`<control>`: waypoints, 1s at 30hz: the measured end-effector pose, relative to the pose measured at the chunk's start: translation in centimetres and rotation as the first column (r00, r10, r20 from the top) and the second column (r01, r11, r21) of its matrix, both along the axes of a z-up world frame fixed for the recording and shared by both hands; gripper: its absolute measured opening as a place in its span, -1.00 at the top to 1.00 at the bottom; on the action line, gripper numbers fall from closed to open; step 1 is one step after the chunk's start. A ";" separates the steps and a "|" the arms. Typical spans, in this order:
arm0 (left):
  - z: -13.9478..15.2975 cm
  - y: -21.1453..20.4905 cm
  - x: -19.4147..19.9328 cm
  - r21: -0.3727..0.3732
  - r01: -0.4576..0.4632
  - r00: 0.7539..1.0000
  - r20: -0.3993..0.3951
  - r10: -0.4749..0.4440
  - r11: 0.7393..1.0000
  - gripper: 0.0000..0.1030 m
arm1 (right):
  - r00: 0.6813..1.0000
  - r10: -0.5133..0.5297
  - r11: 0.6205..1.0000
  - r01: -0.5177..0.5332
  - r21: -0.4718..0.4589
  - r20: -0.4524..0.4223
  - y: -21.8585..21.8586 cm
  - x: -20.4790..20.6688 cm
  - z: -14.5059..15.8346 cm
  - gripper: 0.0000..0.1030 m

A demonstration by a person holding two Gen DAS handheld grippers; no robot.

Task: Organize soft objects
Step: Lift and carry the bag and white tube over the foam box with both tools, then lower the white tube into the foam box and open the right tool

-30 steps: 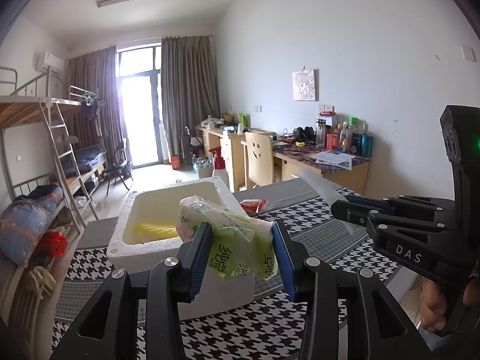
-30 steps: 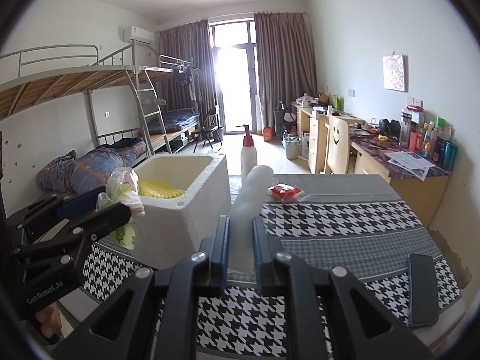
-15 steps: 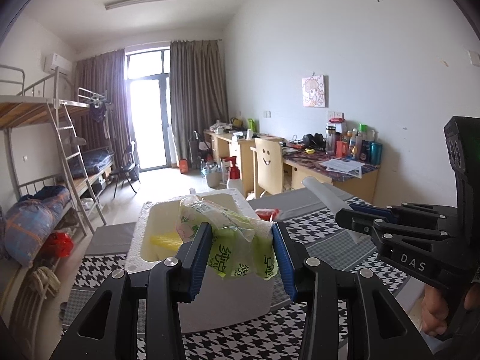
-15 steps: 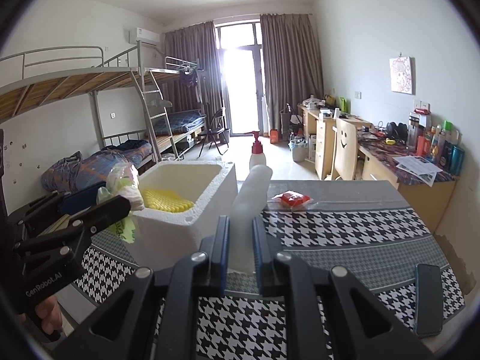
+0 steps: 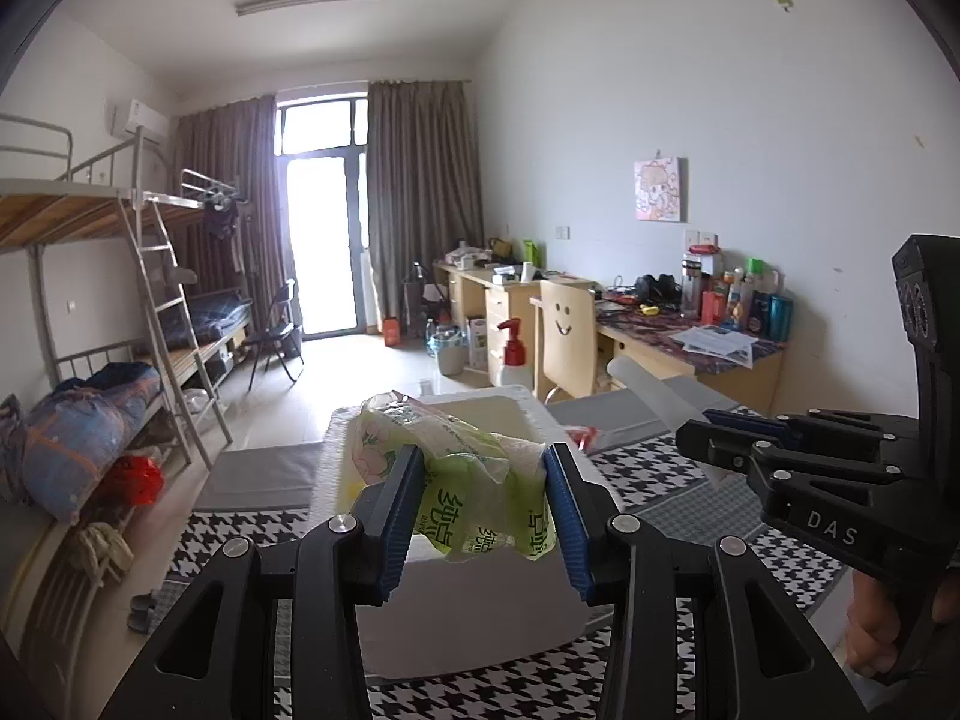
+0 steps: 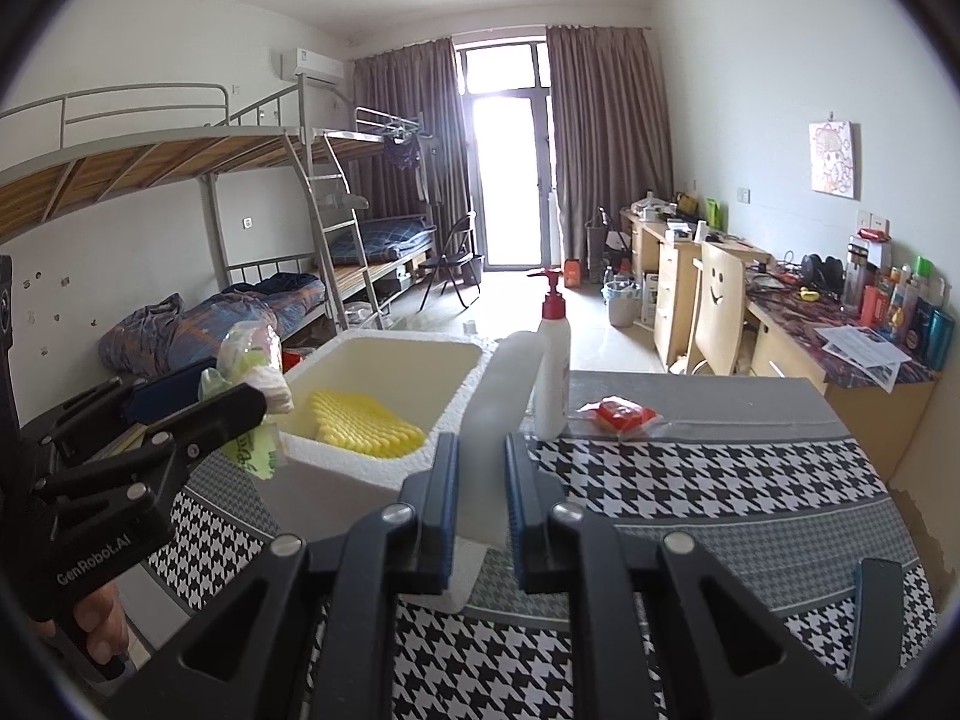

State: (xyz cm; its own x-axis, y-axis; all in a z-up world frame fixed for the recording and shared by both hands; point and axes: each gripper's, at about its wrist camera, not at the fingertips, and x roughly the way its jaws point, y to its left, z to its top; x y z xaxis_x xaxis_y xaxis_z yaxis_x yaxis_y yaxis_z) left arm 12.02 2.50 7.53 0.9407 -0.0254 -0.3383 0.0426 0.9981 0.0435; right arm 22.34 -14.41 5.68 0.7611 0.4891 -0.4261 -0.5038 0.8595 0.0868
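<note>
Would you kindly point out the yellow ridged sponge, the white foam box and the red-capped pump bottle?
yellow ridged sponge (image 6: 366, 423): right wrist view, its top face.
white foam box (image 6: 456, 405): right wrist view, right wall.
red-capped pump bottle (image 6: 552, 378): right wrist view, white body.

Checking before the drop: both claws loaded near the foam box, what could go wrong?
1. The left claw pinches only loose wrap of the green tissue pack; it may slip out short of the foam box.
2. The white roll in the right claw points toward the pump bottle and could topple it.

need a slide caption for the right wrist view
Right tongs clamp a white roll beside the foam box holding a yellow sponge.
</note>
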 end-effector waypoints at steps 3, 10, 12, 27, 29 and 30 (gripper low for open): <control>0.0 0.8 0.2 -0.011 -0.012 1.000 0.002 0.012 1.000 0.15 | 1.000 0.006 1.000 -0.006 -0.001 0.002 0.5 0.4 0.2 0.65; -0.1 1.7 0.7 -0.017 -0.044 0.999 -0.006 0.044 0.999 0.15 | 1.000 0.027 1.000 -0.027 -0.009 -0.002 1.7 1.2 0.4 0.65; -0.1 2.1 0.7 -0.018 -0.055 0.998 -0.007 0.055 0.998 0.15 | 0.999 0.033 0.999 -0.033 -0.012 -0.006 2.1 1.4 0.3 0.65; -0.4 3.5 1.0 -0.018 -0.107 0.994 -0.016 0.107 0.994 0.15 | 0.996 0.080 0.997 -0.081 -0.019 -0.032 4.5 2.9 0.3 0.65; -0.5 3.7 1.1 -0.019 -0.112 0.994 -0.019 0.112 0.994 0.15 | 0.996 0.085 0.996 -0.085 -0.023 -0.033 4.8 3.0 0.3 0.65; -0.5 3.8 1.1 -0.021 -0.114 0.993 -0.020 0.114 0.993 0.15 | 0.995 0.089 0.996 -0.090 -0.022 -0.037 4.9 3.1 0.3 0.65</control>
State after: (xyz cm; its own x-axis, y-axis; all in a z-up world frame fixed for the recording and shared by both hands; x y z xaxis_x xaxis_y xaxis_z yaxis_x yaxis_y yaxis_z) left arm 13.11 6.26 7.01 0.9313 0.0743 -0.3567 -0.0711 0.9972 0.0220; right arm 25.49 -9.51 5.98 0.6988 0.5436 -0.4649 -0.5754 0.8133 0.0862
